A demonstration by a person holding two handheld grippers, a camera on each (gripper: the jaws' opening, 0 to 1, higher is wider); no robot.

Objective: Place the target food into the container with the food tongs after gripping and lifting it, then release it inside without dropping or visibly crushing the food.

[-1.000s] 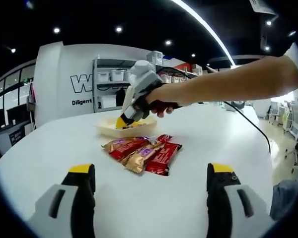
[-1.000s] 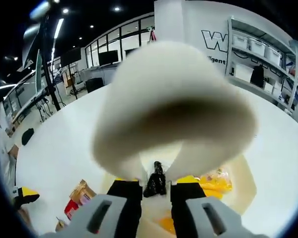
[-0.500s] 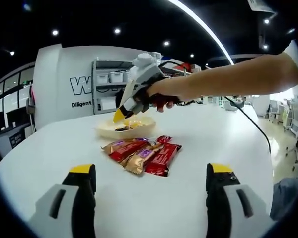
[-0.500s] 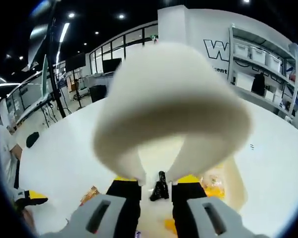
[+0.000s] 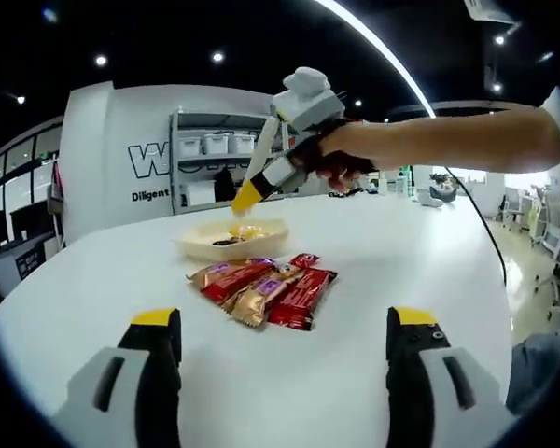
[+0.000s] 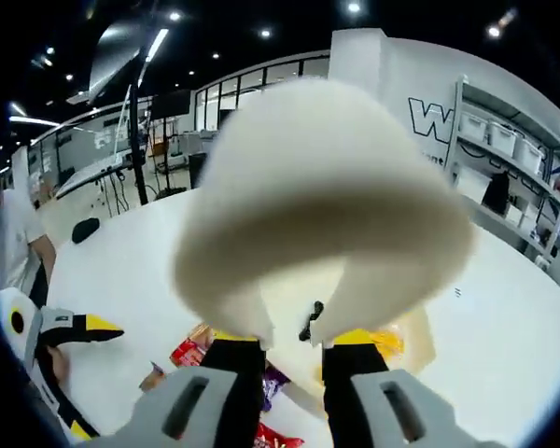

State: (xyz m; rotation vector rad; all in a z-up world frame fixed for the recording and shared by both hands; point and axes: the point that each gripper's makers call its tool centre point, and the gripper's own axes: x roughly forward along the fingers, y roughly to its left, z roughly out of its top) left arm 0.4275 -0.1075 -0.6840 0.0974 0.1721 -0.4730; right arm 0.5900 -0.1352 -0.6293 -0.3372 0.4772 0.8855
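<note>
Above the container (image 5: 233, 239), the right gripper (image 5: 247, 196) clenches white food tongs (image 6: 322, 205).

One container (image 5: 233, 240), one pair of food tongs (image 6: 322, 187), about four snack packets (image 5: 264, 289), two grippers

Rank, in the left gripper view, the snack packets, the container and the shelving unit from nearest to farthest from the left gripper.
From the left gripper:
1. Snack packets: on the white table, straight ahead between the jaws.
2. Container: just behind the packets, slightly left, under the right gripper.
3. Shelving unit: against the back wall, beyond the table.
</note>
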